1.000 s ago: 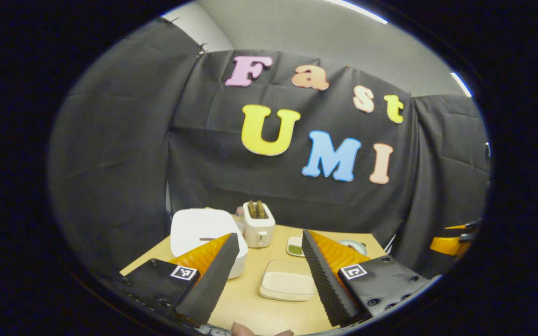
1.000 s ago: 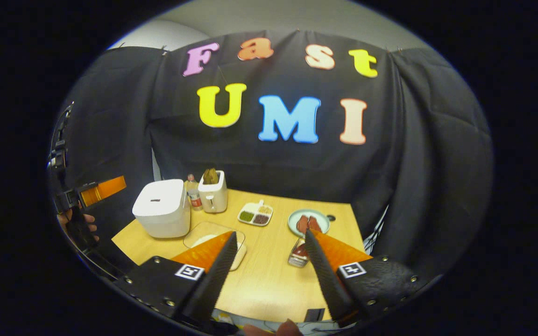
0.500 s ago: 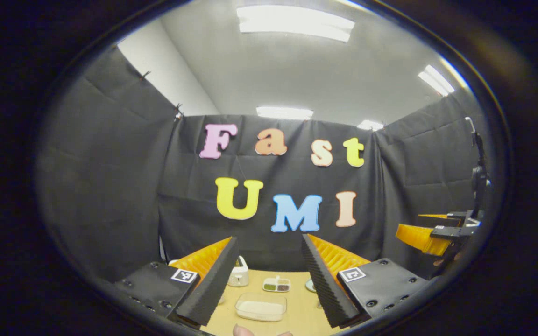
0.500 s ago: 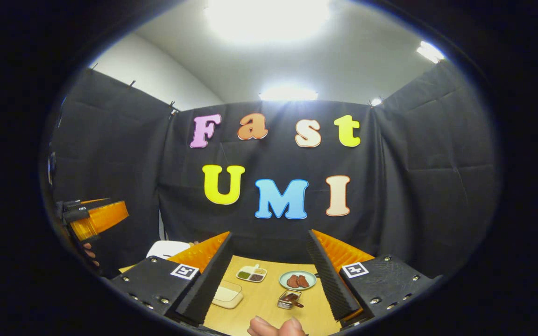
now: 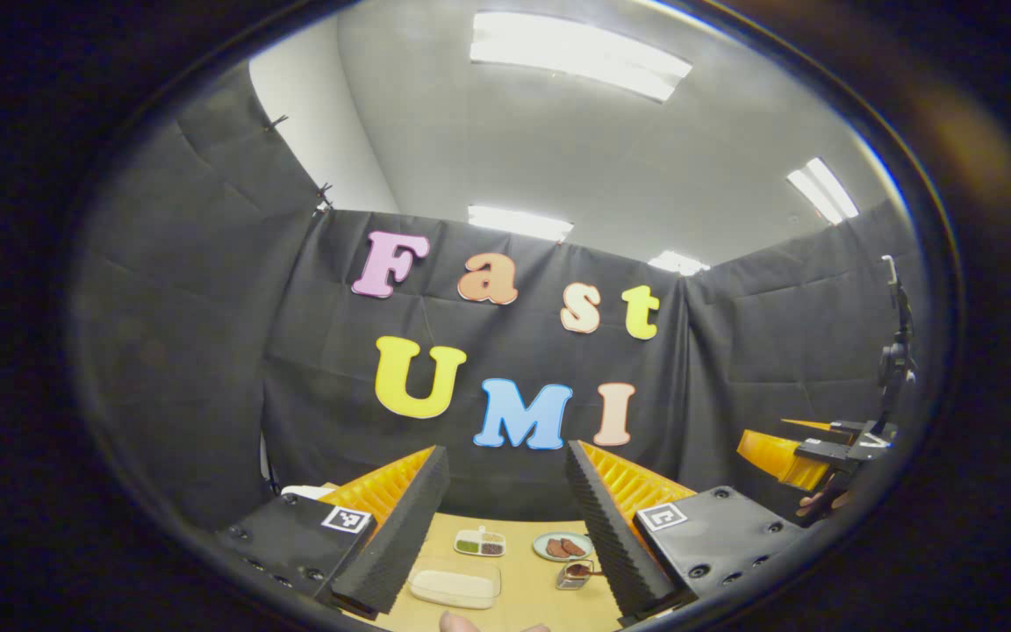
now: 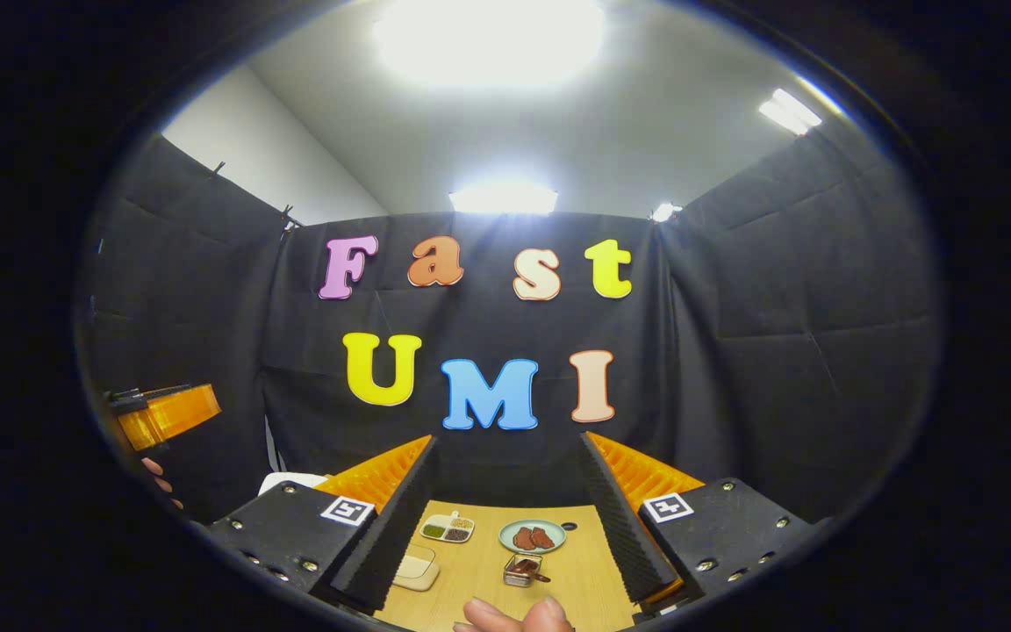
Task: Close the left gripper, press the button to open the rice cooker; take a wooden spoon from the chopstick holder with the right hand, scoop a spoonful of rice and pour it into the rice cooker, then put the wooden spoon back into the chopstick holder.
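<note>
I held the left hand-held gripper and right hand-held gripper high, both with fingers apart and holding nothing. At the bottom of each view lay the table. The white rice cooker peeked out at lower left of the right gripper view, behind a finger. I judged the left fingers, unclosed, might straddle its button.
</note>
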